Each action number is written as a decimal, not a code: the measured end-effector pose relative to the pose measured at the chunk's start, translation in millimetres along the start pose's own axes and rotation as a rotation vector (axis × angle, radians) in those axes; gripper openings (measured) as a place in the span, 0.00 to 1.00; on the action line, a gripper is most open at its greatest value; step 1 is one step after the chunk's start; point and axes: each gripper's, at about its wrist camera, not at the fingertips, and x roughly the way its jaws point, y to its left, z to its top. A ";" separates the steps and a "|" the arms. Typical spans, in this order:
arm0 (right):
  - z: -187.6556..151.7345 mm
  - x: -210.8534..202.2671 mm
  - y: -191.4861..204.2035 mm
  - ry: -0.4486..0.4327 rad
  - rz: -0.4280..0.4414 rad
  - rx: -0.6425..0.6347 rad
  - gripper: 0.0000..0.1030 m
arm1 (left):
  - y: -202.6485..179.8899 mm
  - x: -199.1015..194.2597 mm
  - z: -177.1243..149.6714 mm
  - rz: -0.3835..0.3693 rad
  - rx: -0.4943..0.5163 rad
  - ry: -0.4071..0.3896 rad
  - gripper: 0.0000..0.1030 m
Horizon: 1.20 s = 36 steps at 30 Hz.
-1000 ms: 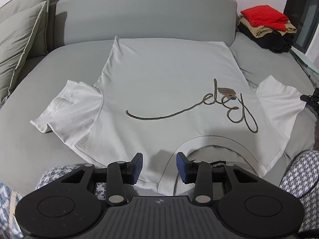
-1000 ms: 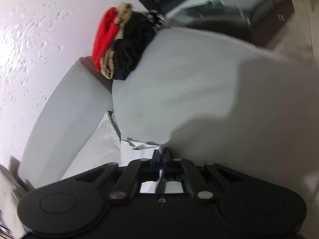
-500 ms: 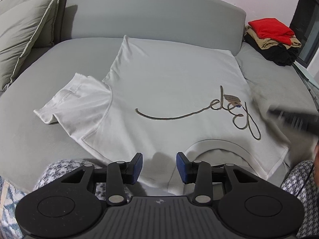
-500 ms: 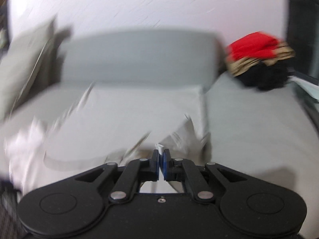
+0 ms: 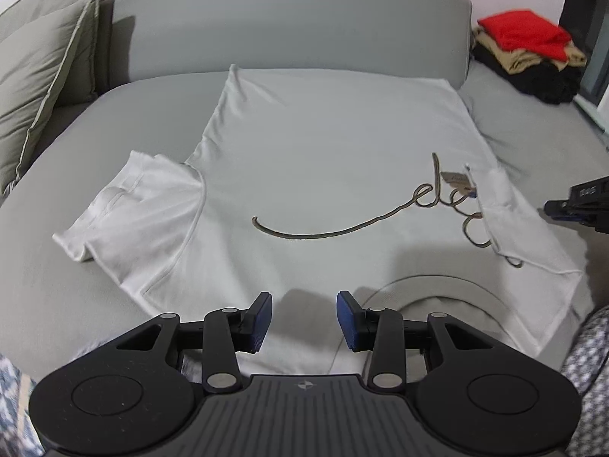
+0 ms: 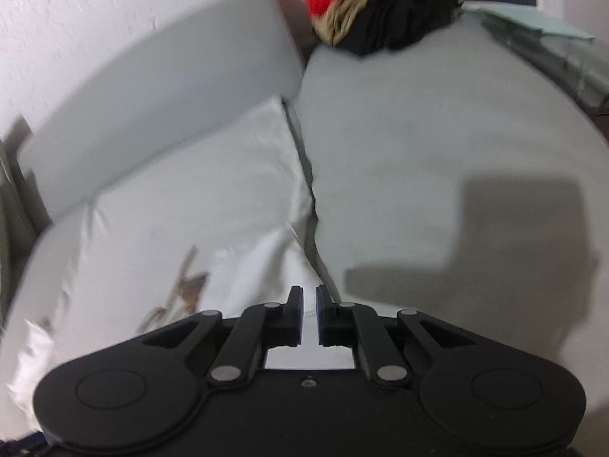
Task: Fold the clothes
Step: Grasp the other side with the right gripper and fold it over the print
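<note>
Left gripper (image 5: 304, 318): held wide apart, empty, above the collar edge.
Right gripper (image 6: 310, 314): slightly parted, nothing held.
White T-shirt (image 5: 323, 175): spread on sofa (image 5: 49, 304); right sleeve (image 5: 506, 213) folded inward, left sleeve (image 5: 133, 205) outstretched, nearer left gripper.

Grey sofa (image 5: 289, 34), olive cushions (image 5: 42, 68), textured white wall (image 6: 95, 11)

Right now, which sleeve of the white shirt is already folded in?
The right-hand sleeve, lying over the script print; the left-hand sleeve is spread out on the sofa.
</note>
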 end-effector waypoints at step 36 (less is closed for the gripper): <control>-43.8 -59.4 63.2 0.050 0.223 0.066 0.20 | -10.0 -11.7 -26.8 0.023 0.103 0.024 0.37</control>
